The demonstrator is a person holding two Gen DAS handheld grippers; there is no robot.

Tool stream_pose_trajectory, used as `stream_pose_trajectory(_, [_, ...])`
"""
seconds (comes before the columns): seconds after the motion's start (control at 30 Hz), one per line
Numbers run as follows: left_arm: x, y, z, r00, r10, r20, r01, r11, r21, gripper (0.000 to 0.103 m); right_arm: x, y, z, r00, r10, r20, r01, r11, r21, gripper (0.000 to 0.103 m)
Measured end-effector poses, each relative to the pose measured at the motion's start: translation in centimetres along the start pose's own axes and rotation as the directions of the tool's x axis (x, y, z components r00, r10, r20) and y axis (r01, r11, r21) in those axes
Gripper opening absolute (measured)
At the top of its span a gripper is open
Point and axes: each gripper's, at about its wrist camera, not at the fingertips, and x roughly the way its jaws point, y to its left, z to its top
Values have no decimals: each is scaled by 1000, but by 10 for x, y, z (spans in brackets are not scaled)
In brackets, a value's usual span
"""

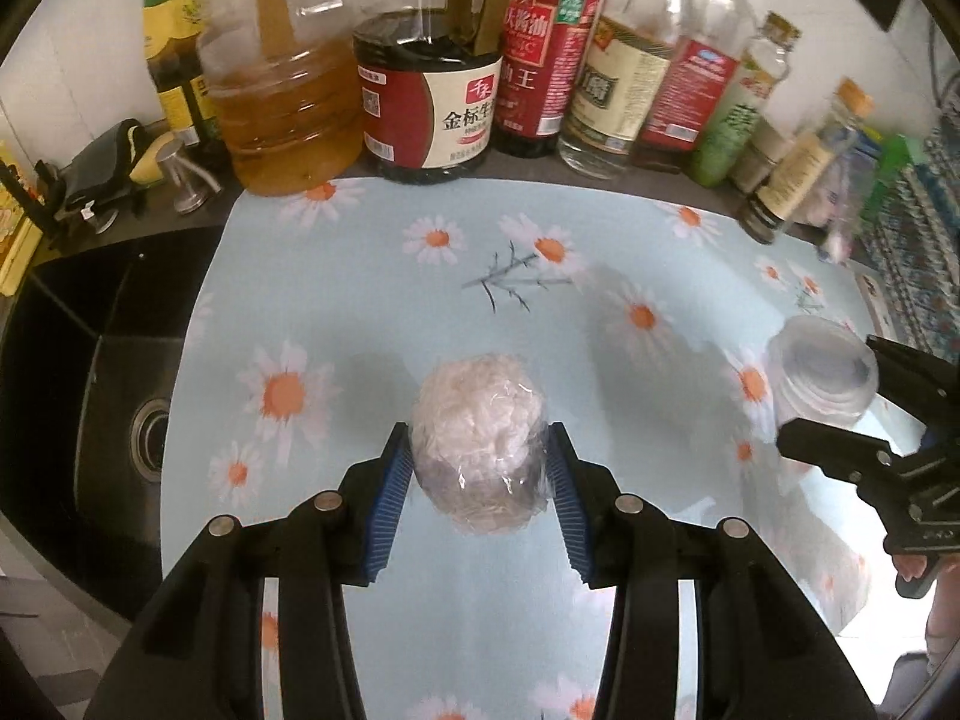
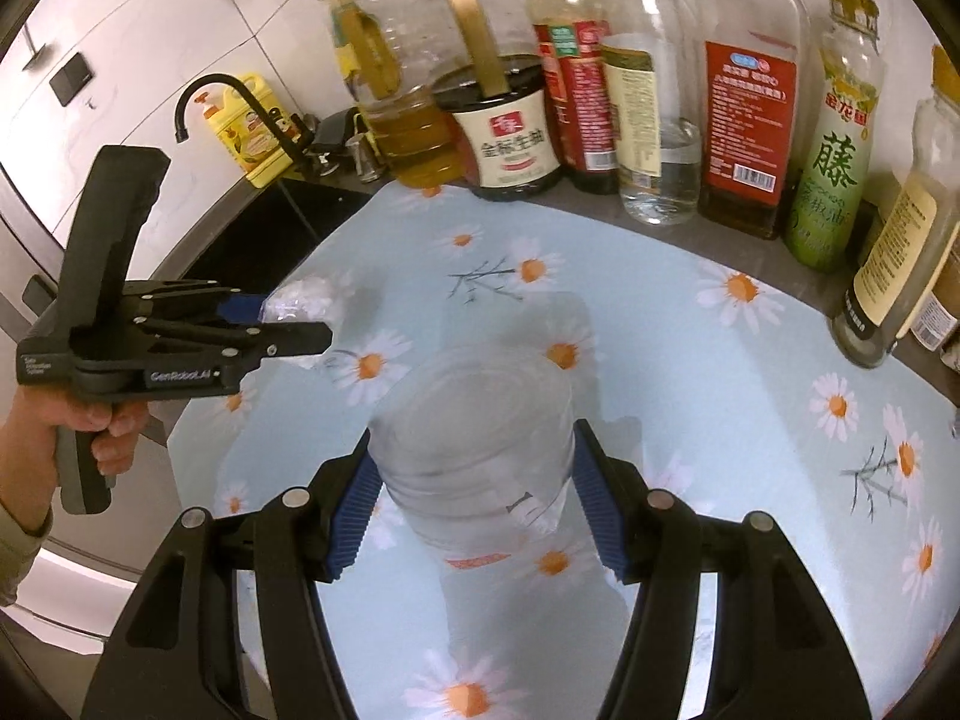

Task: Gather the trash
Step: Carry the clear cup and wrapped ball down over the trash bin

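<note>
- The crumpled ball of clear plastic wrap (image 1: 480, 444) sits squeezed between the blue ribbed pads (image 1: 390, 516) of the left gripper (image 1: 480, 498), clear of the daisy-printed pale blue cloth (image 1: 360, 300).
- The clear plastic cup (image 2: 474, 450) is clamped between the right gripper (image 2: 474, 510) pads, its rim toward twelve o'clock.
- Both grippers tilt steeply downward over the cloth.
- The right wrist view alone shows a bare hand (image 2: 72, 438) on the left gripper's handle at nine o'clock, and a black tap (image 2: 240, 102) at ten o'clock.
- The left wrist view alone shows the black sink (image 1: 108, 390) drain at nine o'clock.
- Sauce and oil bottles (image 1: 528, 48) line twelve o'clock.
</note>
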Motion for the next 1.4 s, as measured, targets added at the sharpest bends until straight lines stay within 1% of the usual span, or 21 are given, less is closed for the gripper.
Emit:
stream_pose_trajectory(0.3, [-39,8,-47,997,-68,38,67,998,17,43,-9,60,-26,1000,-30,6,30,1000,5,61])
stream_pose_trajectory(0.53, [-64,14,-84,993,-108,40,106,993,46,43,-12,104,-46,999,-47,5,47,999,11,61])
stream_pose_trajectory(0.7, [-77,25,-113,991,-133,35,131,990,48,43,-12,134,-63,998,-58,-5,58,998,18,61])
stream_pose_trajectory(0.93, [-89,44,-149,988,-155,22,153,987,50,43,-7,170,-85,998,-63,-16,63,998,25,61])
stream_pose_trajectory(1.1, [-96,58,-176,982,-187,14,186,982,38,43,-3,196,-102,998,-61,-27,62,998,31,61])
stream_pose_trajectory(1.4, [-95,72,-216,977,-215,-16,215,977,11,43,10,227,-130,997,-48,-57,51,997,50,61])
